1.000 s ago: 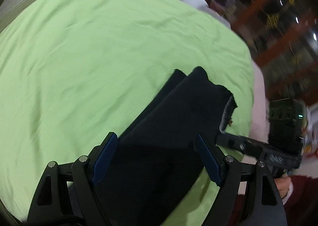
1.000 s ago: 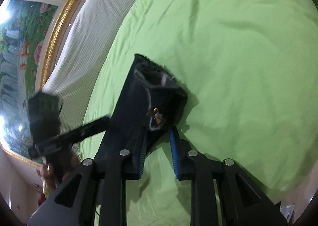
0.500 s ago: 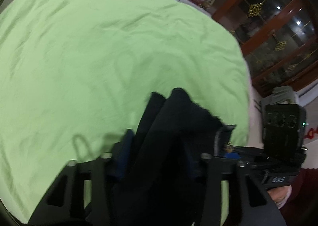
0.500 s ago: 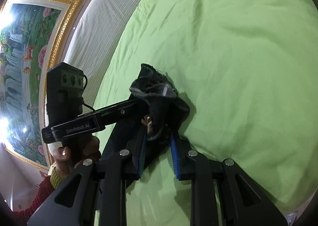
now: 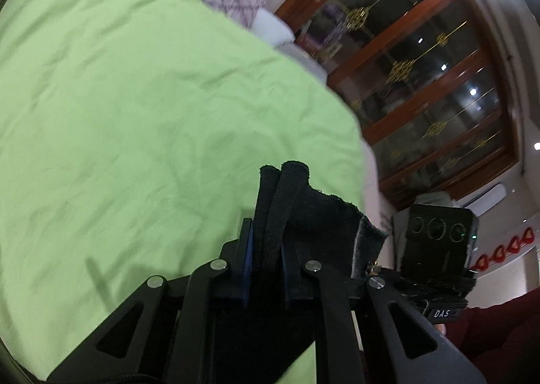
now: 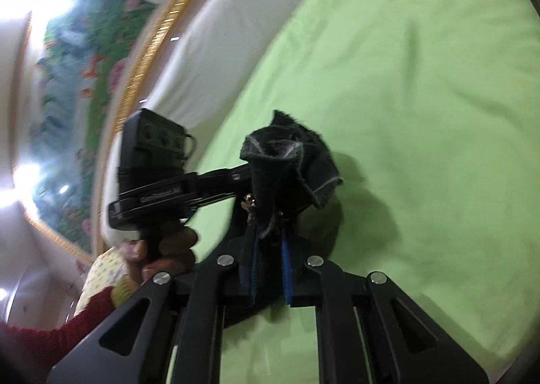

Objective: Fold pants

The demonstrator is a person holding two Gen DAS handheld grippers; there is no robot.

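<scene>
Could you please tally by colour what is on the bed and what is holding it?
Green: 1, the bed cover.
Black: 3, the pants, the left gripper and the right gripper, both clamped on the pants.
Total: 4.

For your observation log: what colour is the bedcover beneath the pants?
Light green bedcover, clearest in the left wrist view.
</scene>
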